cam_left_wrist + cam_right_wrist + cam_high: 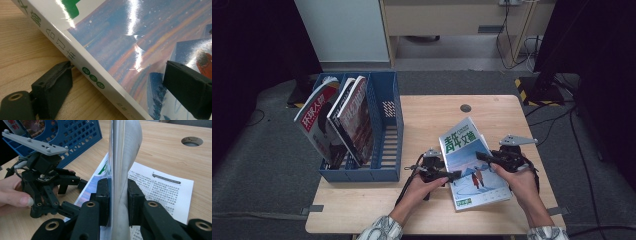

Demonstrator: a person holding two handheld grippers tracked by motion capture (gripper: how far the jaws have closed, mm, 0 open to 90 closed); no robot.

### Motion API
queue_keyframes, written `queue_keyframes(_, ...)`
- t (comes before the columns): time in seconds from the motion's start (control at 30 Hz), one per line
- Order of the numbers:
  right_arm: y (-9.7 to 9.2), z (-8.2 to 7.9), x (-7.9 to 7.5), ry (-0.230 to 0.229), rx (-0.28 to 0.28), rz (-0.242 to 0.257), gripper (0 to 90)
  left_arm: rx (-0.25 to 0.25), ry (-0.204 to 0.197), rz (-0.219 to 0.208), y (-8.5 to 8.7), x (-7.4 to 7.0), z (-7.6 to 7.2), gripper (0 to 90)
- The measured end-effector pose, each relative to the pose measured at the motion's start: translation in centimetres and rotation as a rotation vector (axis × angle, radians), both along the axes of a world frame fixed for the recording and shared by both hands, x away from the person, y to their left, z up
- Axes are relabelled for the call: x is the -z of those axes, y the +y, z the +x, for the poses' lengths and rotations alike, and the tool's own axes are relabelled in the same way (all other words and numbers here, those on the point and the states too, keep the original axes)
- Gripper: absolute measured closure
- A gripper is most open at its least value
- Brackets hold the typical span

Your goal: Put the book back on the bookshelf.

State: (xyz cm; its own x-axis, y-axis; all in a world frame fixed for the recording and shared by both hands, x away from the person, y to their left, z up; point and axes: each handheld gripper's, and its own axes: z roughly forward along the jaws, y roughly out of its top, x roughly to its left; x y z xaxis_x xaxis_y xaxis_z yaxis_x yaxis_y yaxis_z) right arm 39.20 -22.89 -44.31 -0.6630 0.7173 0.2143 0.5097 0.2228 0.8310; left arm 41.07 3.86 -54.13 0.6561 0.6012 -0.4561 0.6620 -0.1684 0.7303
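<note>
Nearest to us, at the left, our left gripper [451,175] has its 2 black jaws spread wide, straddling the spine edge of the glossy blue-and-white paperback magazine [472,162] without pressing it; in the left gripper view one jaw rests on the pale wooden table [22,50] and the other stands over the cover. That magazine lies on the table right of the blue plastic file rack [384,145], which holds 2 other magazines. Further right, our right gripper [117,202] pinches the lifted cover and a few pages. We judge it light, floppy and slick, so we would grip the stiffer spine rather than loose sheets, which could tear or slide.
</note>
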Motion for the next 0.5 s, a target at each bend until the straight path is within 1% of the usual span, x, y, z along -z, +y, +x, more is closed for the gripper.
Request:
queue_keyframes(0.2, -0.02, 0.01, -0.01, -0.004, -0.003, 0.013, 75.6, 0.012, 0.000, -0.004, -0.21, 0.01, 0.20, 7.8)
queue_keyframes(0.37, -0.19, 0.06, 0.01, 0.001, -0.008, 0.029, 75.6, 0.027, 0.011, -0.027, -0.26, 0.10, 0.45, 8.0)
queue_keyframes(0.43, -0.24, 0.09, 0.09, 0.002, -0.007, 0.034, 75.5, 0.036, 0.001, -0.026, -0.35, 0.04, 0.39, 9.4)
queue_keyframes(0.47, -0.25, 0.12, 0.17, 0.001, -0.005, 0.035, 75.5, 0.038, -0.006, -0.016, -0.47, 0.00, 0.33, 10.6)
queue_keyframes(0.5, -0.27, 0.16, 0.28, 0.004, -0.004, 0.037, 75.5, 0.039, -0.004, -0.011, -0.50, 0.00, 0.35, 10.1)
